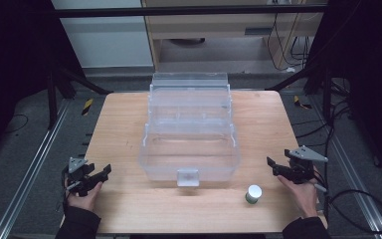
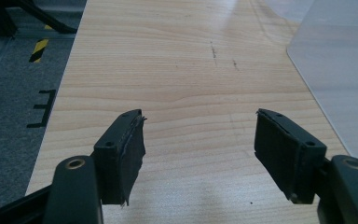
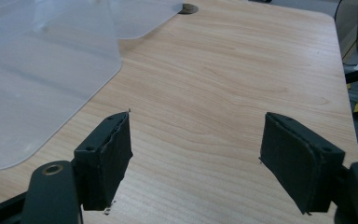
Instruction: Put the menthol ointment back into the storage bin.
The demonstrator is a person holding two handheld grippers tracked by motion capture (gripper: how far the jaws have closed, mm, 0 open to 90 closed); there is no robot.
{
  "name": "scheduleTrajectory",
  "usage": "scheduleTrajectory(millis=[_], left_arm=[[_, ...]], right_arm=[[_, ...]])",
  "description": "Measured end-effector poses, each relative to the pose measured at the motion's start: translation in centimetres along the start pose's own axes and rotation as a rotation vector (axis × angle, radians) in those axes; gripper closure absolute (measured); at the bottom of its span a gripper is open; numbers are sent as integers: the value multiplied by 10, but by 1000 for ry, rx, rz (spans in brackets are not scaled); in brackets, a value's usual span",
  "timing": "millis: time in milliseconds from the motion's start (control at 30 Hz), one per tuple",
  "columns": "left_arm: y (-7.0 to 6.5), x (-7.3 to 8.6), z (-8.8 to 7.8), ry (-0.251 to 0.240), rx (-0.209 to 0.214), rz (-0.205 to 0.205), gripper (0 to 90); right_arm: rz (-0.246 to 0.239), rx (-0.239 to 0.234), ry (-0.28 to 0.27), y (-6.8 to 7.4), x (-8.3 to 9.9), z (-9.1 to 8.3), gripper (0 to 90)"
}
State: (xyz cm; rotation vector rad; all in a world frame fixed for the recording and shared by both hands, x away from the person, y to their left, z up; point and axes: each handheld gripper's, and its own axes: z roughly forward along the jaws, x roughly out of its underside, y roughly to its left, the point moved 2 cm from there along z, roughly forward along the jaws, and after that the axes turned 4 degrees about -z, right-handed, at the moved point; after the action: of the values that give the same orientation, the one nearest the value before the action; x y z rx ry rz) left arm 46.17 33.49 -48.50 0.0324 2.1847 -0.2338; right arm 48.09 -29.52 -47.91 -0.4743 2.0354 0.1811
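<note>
while both tongs, left tongs [image 1: 99, 177] and right tongs [image 1: 274, 167], rest wide and empty on the pale wooden worktop [image 1: 124, 199], the clear plastic tiered box [image 1: 189, 149] sits centrally, probably light, slippery, best gripped by its rim.

Lab, black frame [image 1: 189, 10], floor rails [image 1: 25, 174], loose cables [image 1: 363, 204]

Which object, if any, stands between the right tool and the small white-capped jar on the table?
Nothing visible does. In the high view, bare wood separates the right tool from the jar, which stands nearer the person, in front of the clear plastic box. The box is off to the side, not in that path.
</note>
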Motion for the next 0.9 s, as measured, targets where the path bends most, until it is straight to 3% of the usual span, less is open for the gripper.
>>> scheduleTrajectory(millis=[333, 433, 600, 633, 867, 900], left_arm=[[-4, 2, 3, 37, 10, 36, 335], [-4, 3, 4, 44, 18, 32, 330], [-5, 4, 6, 61, 18, 36, 330], [-5, 3, 7, 62, 20, 36, 330], [-5, 4, 7, 72, 35, 37, 337], [-5, 4, 7, 73, 37, 37, 338]], right_arm=[[-60, -33, 14, 6, -10, -3, 291], [-95, -42, 16, 9, -22, -6, 317], [-135, -91, 45, 11, -38, -8, 314], [-177, -113, 60, 12, -47, -10, 299], [-242, -175, 95, 19, -63, -14, 301], [-269, -194, 112, 22, -68, -15, 299]])
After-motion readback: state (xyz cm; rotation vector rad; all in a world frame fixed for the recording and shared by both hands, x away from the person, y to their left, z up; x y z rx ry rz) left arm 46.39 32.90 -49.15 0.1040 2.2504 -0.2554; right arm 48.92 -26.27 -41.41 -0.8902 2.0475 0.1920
